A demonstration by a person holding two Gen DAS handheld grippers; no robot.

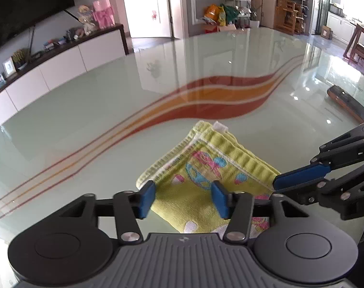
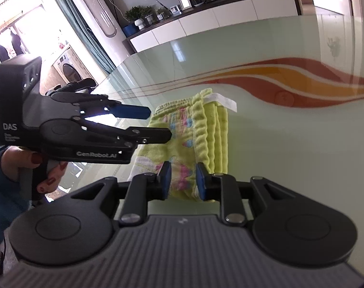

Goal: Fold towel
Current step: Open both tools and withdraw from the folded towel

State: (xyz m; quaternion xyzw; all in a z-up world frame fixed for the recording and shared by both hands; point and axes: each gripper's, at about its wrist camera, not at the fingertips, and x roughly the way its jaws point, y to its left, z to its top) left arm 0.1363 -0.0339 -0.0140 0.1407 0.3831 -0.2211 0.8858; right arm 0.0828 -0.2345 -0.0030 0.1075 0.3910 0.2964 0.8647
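Both grippers are seen over a folded yellow-green towel (image 1: 205,175) that lies on a glossy pale-green glass table (image 1: 86,120) marked with a red and orange wave. From the left wrist view, the left gripper (image 1: 184,199) is held with its blue pads (image 1: 147,198) spread apart, the towel's near part showing in the gap between them; whether the pads touch the cloth cannot be told. The right gripper (image 1: 276,184) is seen entering from the right edge, its blue finger reaching the towel's right corner. In the right wrist view, the right gripper's pads (image 2: 166,180) are set apart with the towel's near edge between them, but no clamping can be confirmed. A white label (image 2: 221,100) projects from the towel's far corner. A dark remote control (image 1: 347,105) lies well apart on the right of the table.
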